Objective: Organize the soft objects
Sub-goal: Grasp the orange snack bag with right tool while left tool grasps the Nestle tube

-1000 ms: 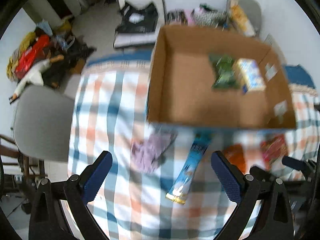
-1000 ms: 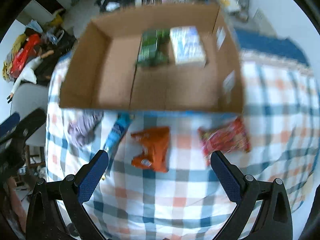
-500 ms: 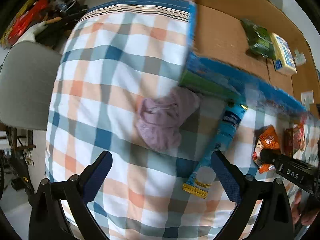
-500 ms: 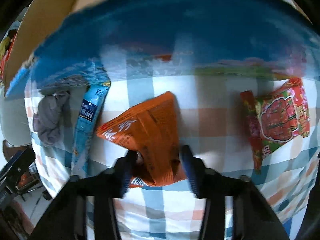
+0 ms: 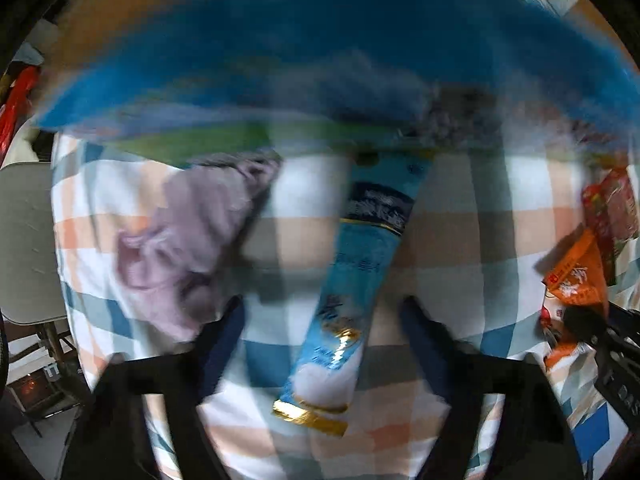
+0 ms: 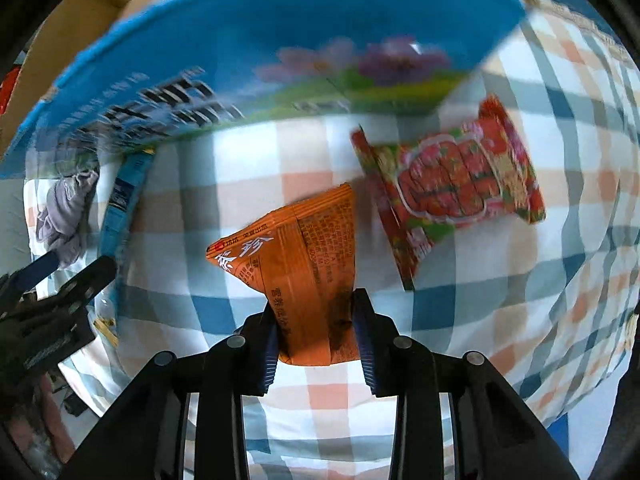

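Orange snack packet (image 6: 304, 276) sat clamped between my right gripper (image 6: 316, 332) pads, lower end pinched, upper end fanning out over the checked cloth (image 6: 280, 400). Right view alone showed the red packet (image 6: 452, 188) lying flat, far right of the orange one, and the box's blue printed wall (image 6: 256, 60) beyond. Left view, blurred, showed my left gripper (image 5: 324, 320) spread wide, holding nothing, fingers straddling the near end of the long blue packet (image 5: 352, 276). Lilac cloth bundle (image 5: 188, 240) lay left of it, against the box. The orange packet appeared at that view's right edge.
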`<act>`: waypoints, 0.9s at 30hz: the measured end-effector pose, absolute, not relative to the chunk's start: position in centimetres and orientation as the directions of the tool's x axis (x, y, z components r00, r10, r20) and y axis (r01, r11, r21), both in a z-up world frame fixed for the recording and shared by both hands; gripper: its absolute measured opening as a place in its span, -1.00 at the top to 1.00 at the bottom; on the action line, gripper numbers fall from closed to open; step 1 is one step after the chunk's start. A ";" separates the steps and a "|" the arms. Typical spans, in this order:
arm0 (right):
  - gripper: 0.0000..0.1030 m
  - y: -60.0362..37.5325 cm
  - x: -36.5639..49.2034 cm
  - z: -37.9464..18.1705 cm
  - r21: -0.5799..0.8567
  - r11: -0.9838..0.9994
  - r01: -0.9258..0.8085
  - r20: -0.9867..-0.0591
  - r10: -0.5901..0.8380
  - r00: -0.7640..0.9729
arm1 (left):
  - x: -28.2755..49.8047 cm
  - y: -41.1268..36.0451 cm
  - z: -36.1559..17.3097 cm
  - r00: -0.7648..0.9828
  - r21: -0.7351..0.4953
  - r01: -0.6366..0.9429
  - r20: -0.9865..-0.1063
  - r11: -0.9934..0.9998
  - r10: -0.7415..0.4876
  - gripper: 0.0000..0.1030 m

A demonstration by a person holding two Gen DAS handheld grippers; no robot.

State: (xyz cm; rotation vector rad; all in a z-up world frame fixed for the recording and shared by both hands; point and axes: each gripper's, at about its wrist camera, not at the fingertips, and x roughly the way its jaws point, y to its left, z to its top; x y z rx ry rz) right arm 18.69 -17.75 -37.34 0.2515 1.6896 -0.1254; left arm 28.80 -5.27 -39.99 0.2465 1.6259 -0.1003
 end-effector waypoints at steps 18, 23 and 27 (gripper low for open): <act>0.01 -19.7 17.7 -37.1 0.183 0.955 0.234 -0.965 0.221 -0.144 | 22.8 -3.8 -40.3 -0.174 -0.055 0.069 -0.984 0.996 -0.042 0.48; 0.01 -20.4 18.2 -39.4 0.222 0.949 0.225 -0.949 0.263 -0.173 | 23.0 -2.3 -41.0 -0.158 -0.102 0.030 -0.983 0.994 -0.096 0.48; 0.04 -19.8 17.7 -40.5 0.210 0.958 0.198 -0.954 0.245 -0.175 | 22.0 -2.7 -40.0 -0.123 -0.066 0.060 -0.991 0.996 -0.058 0.58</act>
